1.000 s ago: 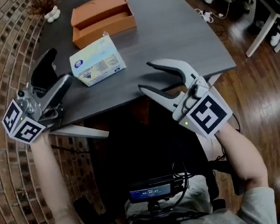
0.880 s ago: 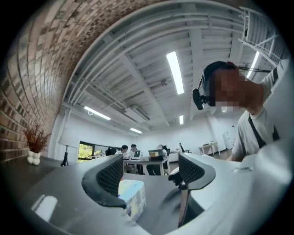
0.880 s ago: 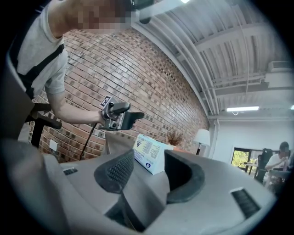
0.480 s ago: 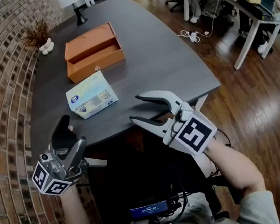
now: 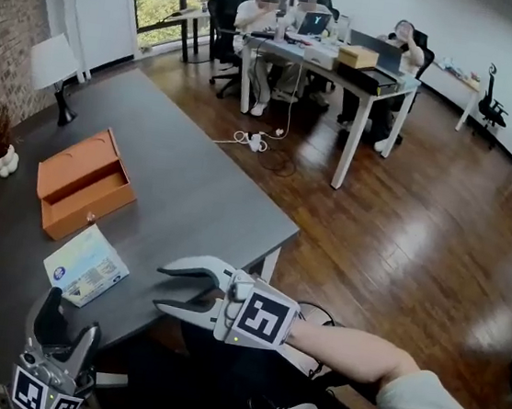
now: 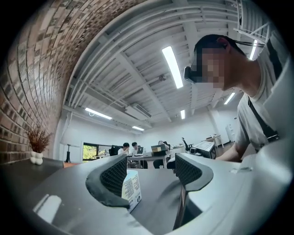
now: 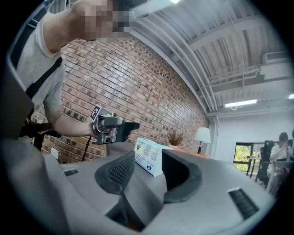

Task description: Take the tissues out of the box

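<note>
With left claw (image 5: pixel 69 319) and right claw (image 5: pixel 161 287) both parted and empty, reach for tissue box (image 5: pixel 87 264) lying on bench (image 5: pixel 194 182) at nine o'clock of right claw. Pin box with left, pinch topmost tissue with right, lift straight up slowly.

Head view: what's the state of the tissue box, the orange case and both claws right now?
tissue box, flat on the desk, neither claw touching it
orange case, open
left gripper, claw apart, empty
right gripper, claw apart, empty
</note>
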Action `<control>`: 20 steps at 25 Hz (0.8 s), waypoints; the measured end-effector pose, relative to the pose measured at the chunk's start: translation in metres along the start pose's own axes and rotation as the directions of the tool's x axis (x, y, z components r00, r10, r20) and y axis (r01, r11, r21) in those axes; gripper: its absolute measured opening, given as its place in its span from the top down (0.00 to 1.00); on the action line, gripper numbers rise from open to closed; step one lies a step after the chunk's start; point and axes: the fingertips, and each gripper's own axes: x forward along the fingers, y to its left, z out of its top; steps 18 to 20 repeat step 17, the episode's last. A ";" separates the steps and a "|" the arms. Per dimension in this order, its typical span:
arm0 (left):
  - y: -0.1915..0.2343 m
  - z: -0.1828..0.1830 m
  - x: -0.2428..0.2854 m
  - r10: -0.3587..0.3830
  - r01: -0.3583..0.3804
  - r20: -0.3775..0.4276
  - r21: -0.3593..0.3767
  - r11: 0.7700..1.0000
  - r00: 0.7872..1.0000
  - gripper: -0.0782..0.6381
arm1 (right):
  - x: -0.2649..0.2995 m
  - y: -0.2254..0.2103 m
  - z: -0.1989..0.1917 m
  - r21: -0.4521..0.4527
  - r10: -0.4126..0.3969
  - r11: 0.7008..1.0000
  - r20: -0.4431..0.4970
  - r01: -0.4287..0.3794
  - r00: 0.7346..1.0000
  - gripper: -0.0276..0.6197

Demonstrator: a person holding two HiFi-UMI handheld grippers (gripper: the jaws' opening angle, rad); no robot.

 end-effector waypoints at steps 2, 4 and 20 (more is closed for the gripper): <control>-0.001 -0.003 -0.002 -0.007 0.007 -0.001 0.007 1.000 1.000 0.42 | 0.000 0.003 0.003 -0.028 0.004 1.000 0.009 -0.004 1.000 0.65; 0.002 -0.003 -0.001 -0.003 0.003 0.015 -0.001 1.000 1.000 0.42 | -0.001 0.002 0.010 -0.023 -0.006 1.000 0.043 0.007 0.999 0.65; 0.006 -0.012 0.008 0.018 -0.018 0.025 -0.026 0.999 1.000 0.42 | -0.010 -0.008 -0.002 0.016 -0.021 1.000 -0.038 0.022 0.999 0.65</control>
